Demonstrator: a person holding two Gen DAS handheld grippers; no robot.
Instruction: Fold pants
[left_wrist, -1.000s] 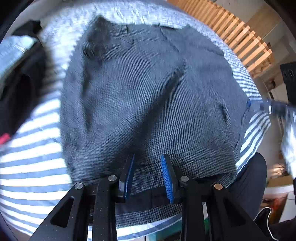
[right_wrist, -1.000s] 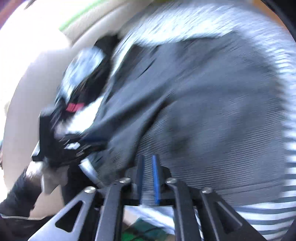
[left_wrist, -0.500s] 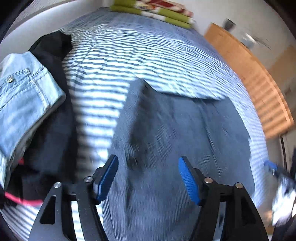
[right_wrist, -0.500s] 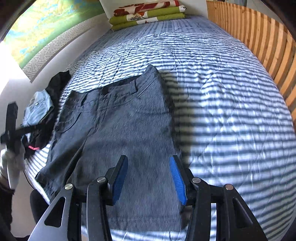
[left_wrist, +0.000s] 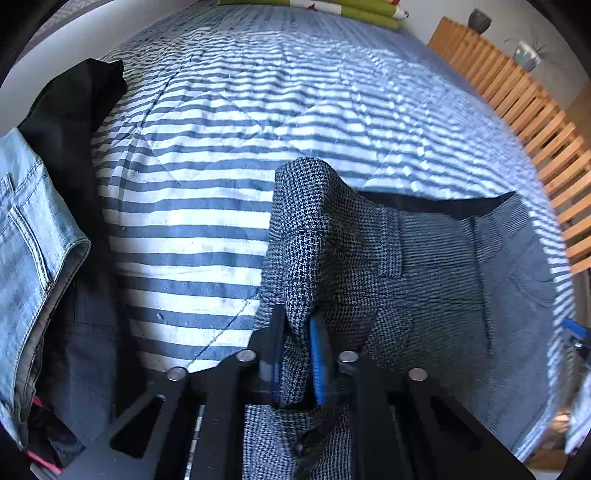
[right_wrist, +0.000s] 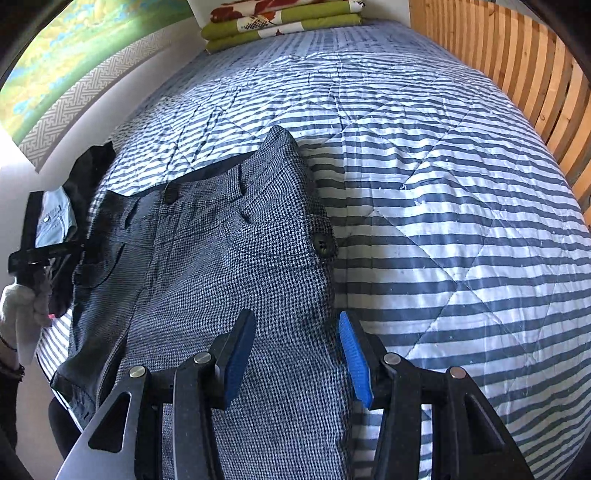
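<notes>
Pinching the grey houndstooth woven shorts (left_wrist: 424, 258) between our left gripper's (left_wrist: 295, 354) just-closed fingers, right gripper (right_wrist: 295, 358) spread astride them, we've barely begun folding.

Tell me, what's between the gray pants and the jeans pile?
Bare striped bedspread separates the gray pants from the jeans; the left wrist view shows it.

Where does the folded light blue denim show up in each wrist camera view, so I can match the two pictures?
Left wrist view: the light blue denim fills the left edge, large, lying on a black garment.
Right wrist view: the denim is small, at mid-left, beyond the grey checked pants.
Shared landmark: the green folded bedding at the far end of the striped quilt, top centre in both.
</notes>
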